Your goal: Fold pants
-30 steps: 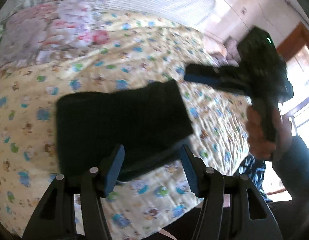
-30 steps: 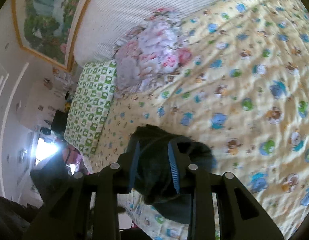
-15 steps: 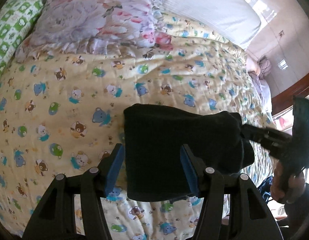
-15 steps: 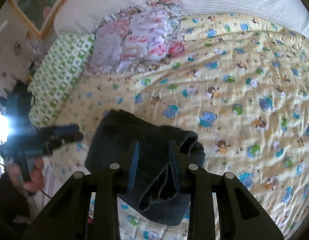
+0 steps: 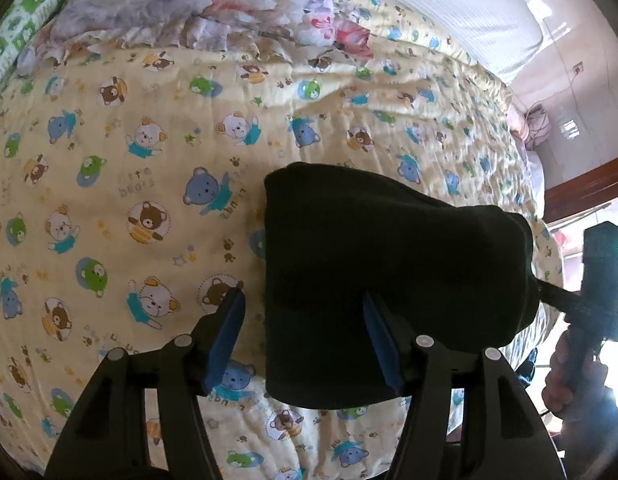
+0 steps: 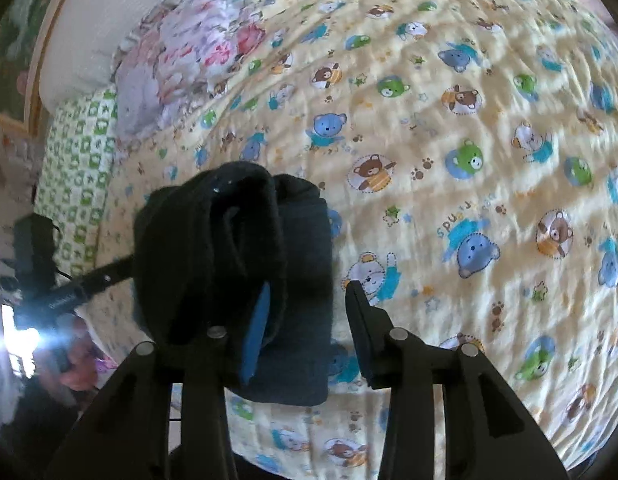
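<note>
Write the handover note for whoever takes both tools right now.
Left tool: open, straddling one edge of the pants, with one pad clear of the cloth.
Right tool: jaws have just been opening. Cloth lies between them with one pad clear, so it looks released.
Pants: a folded dark bundle lying on the bear-print quilt.
Done: folds made, bundle set down.
Left: draw both tools back, and probably flatten the bulging end.

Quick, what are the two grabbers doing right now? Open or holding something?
Left gripper: open, its fingers straddling an edge of the folded dark pants without pinching.
Right gripper: just been opening; pants lie between its fingers, no longer squeezed.
</note>
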A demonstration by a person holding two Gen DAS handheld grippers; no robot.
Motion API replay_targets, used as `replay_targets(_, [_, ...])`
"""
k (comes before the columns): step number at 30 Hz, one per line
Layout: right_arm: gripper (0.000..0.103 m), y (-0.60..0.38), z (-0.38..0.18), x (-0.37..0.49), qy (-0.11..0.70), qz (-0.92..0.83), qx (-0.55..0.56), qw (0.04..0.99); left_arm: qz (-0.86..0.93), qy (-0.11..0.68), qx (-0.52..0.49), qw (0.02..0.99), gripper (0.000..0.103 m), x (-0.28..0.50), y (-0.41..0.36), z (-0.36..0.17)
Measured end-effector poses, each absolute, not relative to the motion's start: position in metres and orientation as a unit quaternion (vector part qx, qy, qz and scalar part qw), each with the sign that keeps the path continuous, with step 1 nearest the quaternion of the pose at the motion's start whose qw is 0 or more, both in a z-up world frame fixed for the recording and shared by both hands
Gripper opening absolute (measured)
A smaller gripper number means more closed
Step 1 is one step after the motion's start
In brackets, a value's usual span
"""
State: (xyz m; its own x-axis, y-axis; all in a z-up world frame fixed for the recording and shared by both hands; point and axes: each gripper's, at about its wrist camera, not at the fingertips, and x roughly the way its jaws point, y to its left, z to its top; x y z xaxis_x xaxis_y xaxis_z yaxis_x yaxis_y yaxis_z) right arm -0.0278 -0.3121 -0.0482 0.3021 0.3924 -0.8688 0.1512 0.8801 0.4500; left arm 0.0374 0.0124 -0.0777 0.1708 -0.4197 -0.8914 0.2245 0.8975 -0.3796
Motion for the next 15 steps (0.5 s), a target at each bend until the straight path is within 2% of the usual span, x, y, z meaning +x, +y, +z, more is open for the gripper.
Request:
replay_targets(3, [0.045,-0.307,-0.024,-0.033,0.562,0.078,0.227,0.792,-0.21,0.605,-0.074,0.765,0.062,0.038,0.015,-0.074])
replay_targets(5, [0.064,-0.301,-0.009,-0.033,0.543,0.073,0.219,0.807,-0.21,0.604,-0.075,0.765,0.062,0.04,0.016,-0.072])
replay_targets(6, [0.066,-0.299,0.0,-0.034,0.533,0.075,0.217,0.814,-0.21,0.605,-0.076,0.765,0.063,0.04,0.017,-0.073])
replay_targets(9, [0.071,-0.292,0.006,-0.03,0.528,0.08,0.218,0.817,-0.208,0.608,-0.079,0.762,0.063,0.043,0.018,-0.076])
replay_targets(15, [0.073,-0.293,-0.004,-0.025,0.537,0.082,0.25,0.802,-0.209,0.612,-0.084,0.758,0.064,0.044,0.018,-0.08])
